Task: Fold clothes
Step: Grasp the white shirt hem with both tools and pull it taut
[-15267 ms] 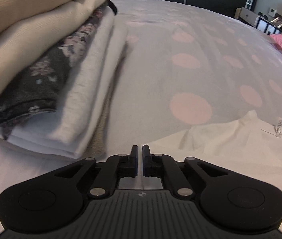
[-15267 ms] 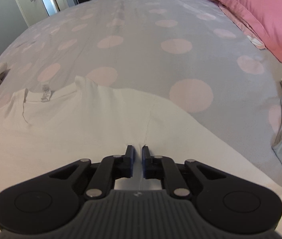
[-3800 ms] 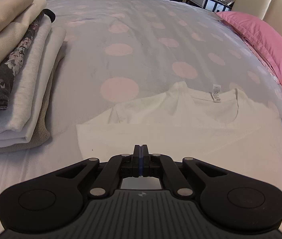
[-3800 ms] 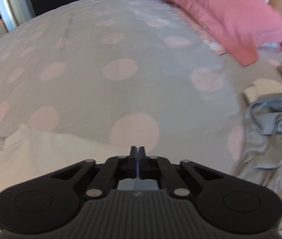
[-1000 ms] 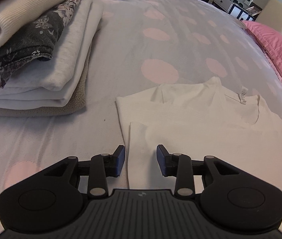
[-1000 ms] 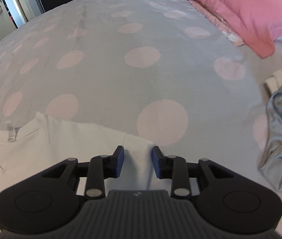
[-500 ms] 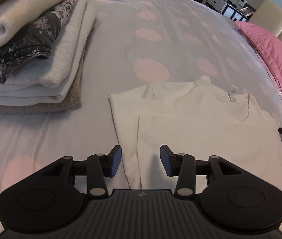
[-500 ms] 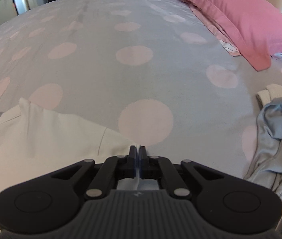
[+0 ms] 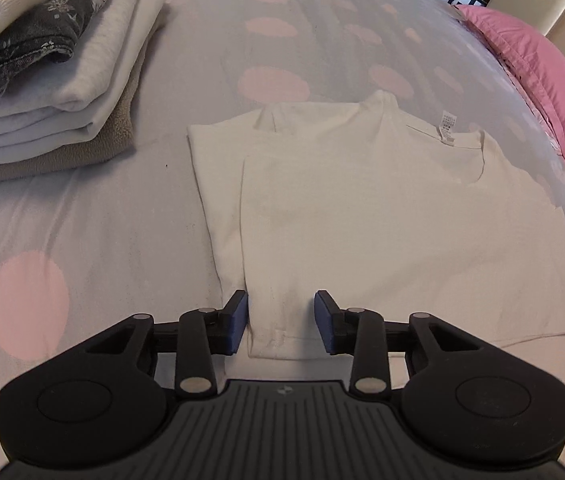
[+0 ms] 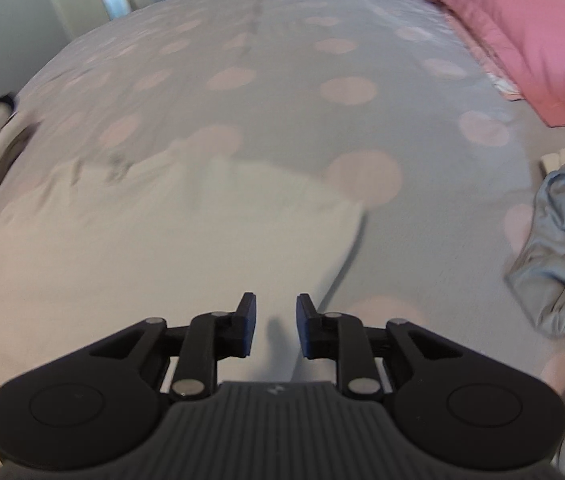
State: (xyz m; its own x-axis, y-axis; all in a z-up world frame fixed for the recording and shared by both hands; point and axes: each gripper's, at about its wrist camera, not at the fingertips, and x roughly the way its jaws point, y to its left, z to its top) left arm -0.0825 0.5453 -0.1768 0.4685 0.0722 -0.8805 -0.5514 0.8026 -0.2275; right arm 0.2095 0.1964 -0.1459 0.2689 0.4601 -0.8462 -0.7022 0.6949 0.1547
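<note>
Spread flat on the bed [image 9: 130, 216], near the folded stack [image 9: 42, 92]: the white shirt [image 9: 382, 216], both sides already folded in. Next, probably a fold from hem to collar. Left claw [image 9: 281, 320] half open, closing lately, astride the hem, pressing nothing. Right claw [image 10: 276, 330] narrow, opening lately, empty. Best pinching both hem corners evenly.

— Where is the cream-white cotton T-shirt [image 9: 382, 216]?

— Flat on the bed at centre, neckline and label toward twelve o'clock, hem at six.

— Folded?

— Its nine o'clock side is folded inward; the three o'clock edge too.
</note>
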